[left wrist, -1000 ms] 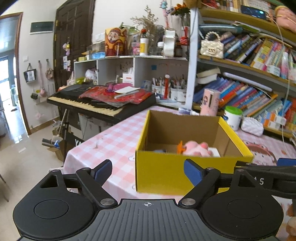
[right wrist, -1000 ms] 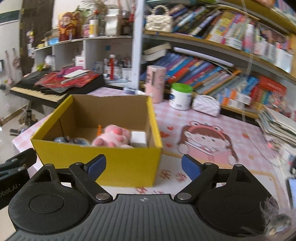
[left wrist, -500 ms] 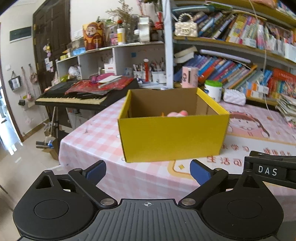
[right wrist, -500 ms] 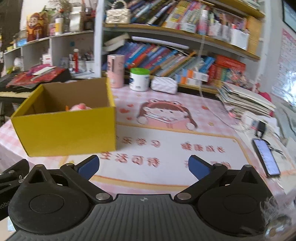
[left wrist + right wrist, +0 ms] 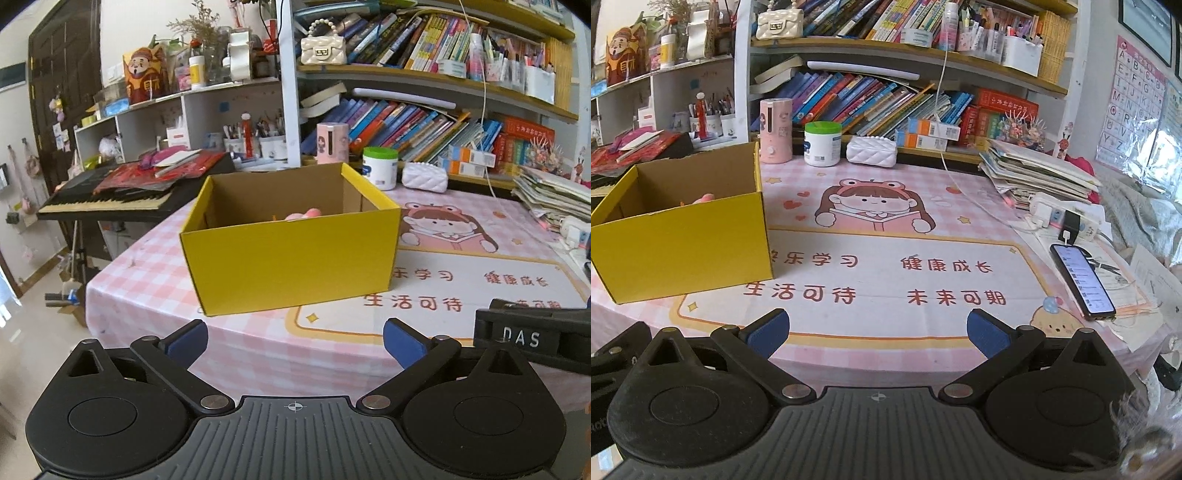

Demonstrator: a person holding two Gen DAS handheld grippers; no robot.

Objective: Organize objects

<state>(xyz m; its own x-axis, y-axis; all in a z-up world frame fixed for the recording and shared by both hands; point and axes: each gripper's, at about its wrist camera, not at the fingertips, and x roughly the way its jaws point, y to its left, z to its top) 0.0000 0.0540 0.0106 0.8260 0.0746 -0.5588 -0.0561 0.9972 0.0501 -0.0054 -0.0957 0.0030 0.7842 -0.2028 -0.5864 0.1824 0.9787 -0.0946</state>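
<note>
Grippers spread wide and empty, left gripper (image 5: pixel 293 341) facing yellow box (image 5: pixel 291 258), right gripper (image 5: pixel 877 332) over pink table mat (image 5: pixel 923 280), touching nothing.

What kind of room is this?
Probably a child's study or bedroom at home: crowded bookshelves, an alphabet poster on the wall, and a cartoon desk mat of a girl reading.

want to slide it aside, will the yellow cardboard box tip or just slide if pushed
The yellow cardboard box is wide and low, so it probably slides rather than tips. Thin open-top walls may flex. It seems light: only a pink toy shows inside.
</note>
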